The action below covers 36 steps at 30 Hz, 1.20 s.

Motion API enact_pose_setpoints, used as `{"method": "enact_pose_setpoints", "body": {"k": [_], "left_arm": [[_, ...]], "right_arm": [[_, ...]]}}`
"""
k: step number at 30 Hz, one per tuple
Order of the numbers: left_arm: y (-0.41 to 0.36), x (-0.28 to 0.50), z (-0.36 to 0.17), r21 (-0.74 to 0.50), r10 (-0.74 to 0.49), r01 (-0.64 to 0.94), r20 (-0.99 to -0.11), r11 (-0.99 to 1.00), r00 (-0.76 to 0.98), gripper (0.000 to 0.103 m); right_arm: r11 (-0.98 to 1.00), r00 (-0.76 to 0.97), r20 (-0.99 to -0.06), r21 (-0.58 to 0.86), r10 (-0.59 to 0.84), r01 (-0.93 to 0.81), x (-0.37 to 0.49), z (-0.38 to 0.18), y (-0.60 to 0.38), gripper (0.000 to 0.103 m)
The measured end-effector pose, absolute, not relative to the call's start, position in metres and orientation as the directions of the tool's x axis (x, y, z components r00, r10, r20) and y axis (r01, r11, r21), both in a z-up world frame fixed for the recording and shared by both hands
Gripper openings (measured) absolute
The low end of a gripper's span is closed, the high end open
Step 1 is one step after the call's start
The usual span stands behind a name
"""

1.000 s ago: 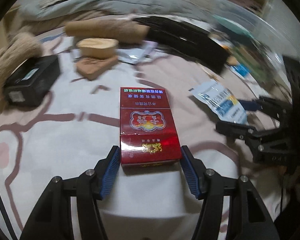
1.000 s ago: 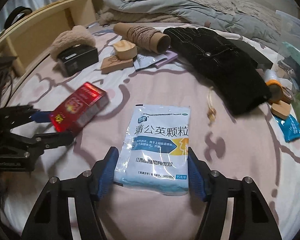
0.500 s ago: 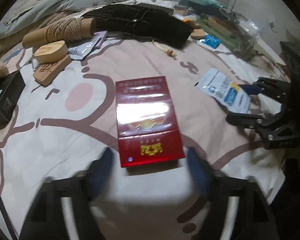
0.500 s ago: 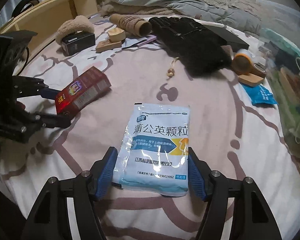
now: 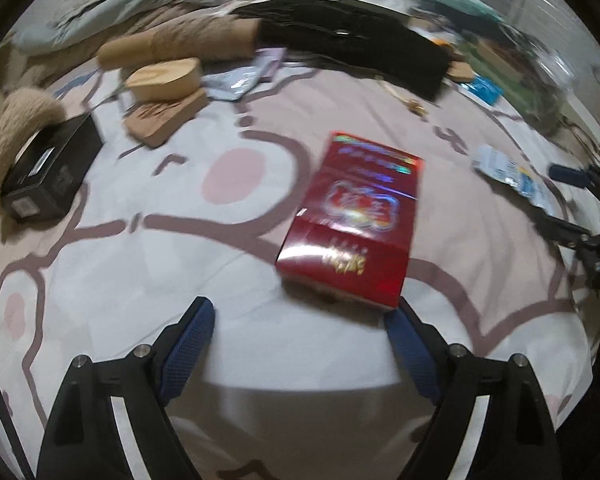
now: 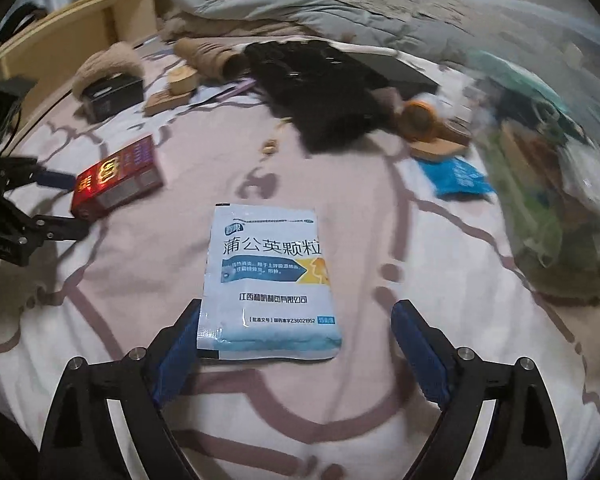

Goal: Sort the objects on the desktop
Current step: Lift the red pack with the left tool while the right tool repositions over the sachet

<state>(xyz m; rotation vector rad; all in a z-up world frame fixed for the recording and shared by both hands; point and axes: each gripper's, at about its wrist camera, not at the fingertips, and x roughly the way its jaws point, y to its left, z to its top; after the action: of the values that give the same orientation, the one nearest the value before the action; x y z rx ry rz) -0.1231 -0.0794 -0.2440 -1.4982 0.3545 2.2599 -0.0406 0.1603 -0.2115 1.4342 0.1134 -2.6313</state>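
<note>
A red cigarette box [image 5: 354,220] lies on the patterned bedsheet, skewed toward the right finger of my left gripper [image 5: 300,344]. The left jaws stand wide open, and the box's near corner is at the right fingertip. The box also shows in the right wrist view [image 6: 118,180]. A white and blue medicine sachet [image 6: 270,284] lies flat between the fingers of my right gripper [image 6: 296,344], whose jaws stand open. The sachet's left edge is at the left pad and there is a gap to the right pad. The sachet also shows in the left wrist view [image 5: 512,174].
At the back lie a black box [image 5: 48,168], a furry item [image 5: 12,132], wooden pieces [image 5: 164,96], a cardboard tube [image 5: 176,46], a black garment [image 6: 320,92] and a blue packet [image 6: 456,176]. A clear bag of items [image 6: 552,168] lies at right. A wooden bed frame [image 6: 68,52] stands at left.
Both grippers have opened and let go of the red box and the sachet, which now lie on the sheet. The left gripper has shifted left, so the box sits off-centre.
</note>
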Motion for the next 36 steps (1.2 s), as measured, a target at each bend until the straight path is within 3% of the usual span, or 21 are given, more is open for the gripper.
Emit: {"method": "enact_pose_setpoints", "body": {"k": [17, 24, 26, 36], "left_arm": [[-0.119, -0.161, -0.244, -0.099, 0.161, -0.179, -0.911, -0.979, -0.380, 0.088], [-0.112, -0.152, -0.244, -0.062, 0.157, -0.248, -0.910, -0.967, -0.384, 0.088], [-0.111, -0.149, -0.244, -0.061, 0.164, -0.266, -0.909, -0.962, -0.384, 0.095], [-0.087, -0.138, -0.231, -0.062, 0.231, -0.375, -0.876, -0.925, -0.424, 0.096]], "right_arm": [[-0.995, -0.517, -0.856, 0.035, 0.016, -0.089, -0.049, -0.217, 0.240, 0.092], [-0.988, -0.516, -0.857, 0.073, 0.006, -0.134, -0.051, -0.213, 0.258, 0.092], [-0.988, -0.525, -0.851, 0.096, -0.018, -0.121, -0.049, -0.212, 0.258, 0.103], [-0.986, -0.622, -0.771, 0.166, -0.135, 0.008, -0.043, -0.190, 0.243, 0.103]]}}
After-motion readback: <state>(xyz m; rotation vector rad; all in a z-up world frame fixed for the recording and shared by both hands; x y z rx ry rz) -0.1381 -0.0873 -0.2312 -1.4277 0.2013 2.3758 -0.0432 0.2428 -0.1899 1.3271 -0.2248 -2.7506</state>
